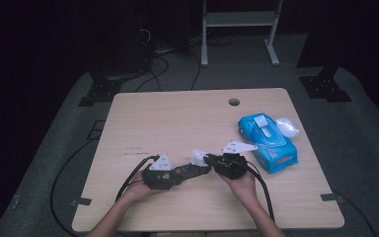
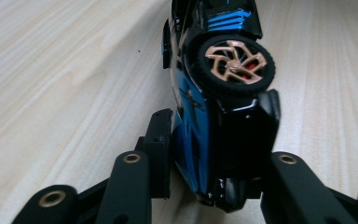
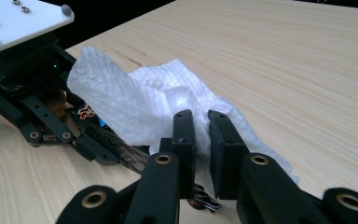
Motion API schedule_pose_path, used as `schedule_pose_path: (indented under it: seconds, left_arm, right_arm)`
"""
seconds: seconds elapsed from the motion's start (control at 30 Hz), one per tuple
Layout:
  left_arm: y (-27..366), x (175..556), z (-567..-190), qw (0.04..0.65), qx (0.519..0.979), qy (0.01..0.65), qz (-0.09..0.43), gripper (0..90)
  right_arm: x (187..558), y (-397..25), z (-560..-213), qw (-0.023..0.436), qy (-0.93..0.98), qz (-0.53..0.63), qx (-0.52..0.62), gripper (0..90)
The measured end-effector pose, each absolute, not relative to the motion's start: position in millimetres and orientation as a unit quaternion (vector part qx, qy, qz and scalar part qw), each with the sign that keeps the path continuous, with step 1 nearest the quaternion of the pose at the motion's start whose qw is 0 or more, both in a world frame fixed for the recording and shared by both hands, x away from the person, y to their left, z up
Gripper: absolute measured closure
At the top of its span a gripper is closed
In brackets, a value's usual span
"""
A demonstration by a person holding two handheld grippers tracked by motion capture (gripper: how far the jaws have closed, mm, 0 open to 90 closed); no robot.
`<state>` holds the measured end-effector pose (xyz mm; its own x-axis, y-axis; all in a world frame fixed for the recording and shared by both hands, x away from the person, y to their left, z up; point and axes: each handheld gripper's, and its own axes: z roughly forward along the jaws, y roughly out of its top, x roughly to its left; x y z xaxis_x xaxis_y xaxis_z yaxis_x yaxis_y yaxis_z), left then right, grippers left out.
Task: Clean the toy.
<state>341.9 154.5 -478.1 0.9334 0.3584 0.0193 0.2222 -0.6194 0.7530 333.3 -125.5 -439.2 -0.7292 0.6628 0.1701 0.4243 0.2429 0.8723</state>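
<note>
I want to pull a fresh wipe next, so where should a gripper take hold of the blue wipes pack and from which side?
Grip the white flip lid on top of the blue wipes pack, coming from above. The pack lies flat on the table with the lid facing up and apparently raised; its soft sides would likely just squash.

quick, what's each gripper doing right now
left gripper: closed on the toy car.
right gripper: closed on the white wipe.

Open tabletop is left behind and left of the blue wipes pack; passage rightward is blocked by that pack.
</note>
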Motion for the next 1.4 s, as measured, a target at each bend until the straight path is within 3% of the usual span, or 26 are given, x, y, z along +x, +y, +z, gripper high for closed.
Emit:
schedule_pose_path:
  seconds: [0.2,0.63,1.07,1.4]
  left_arm:
    - [155,340,-473,0.412,0.891,0.156,0.110,65.0]
    - [147,334,-445,0.487,0.847,0.143,0.157,64.9]
    - [126,339,-434,0.554,0.809,0.136,0.140,62.1]
    - [116,342,-434,0.566,0.799,0.138,0.147,62.0]
  right_arm:
    - [333,-126,-438,0.126,0.782,0.502,0.348,81.1]
    - [337,-150,-442,0.137,0.764,0.501,0.383,81.3]
    - [338,-161,-456,0.124,0.757,0.495,0.407,81.5]
    - [340,-162,-459,0.119,0.752,0.497,0.417,81.8]
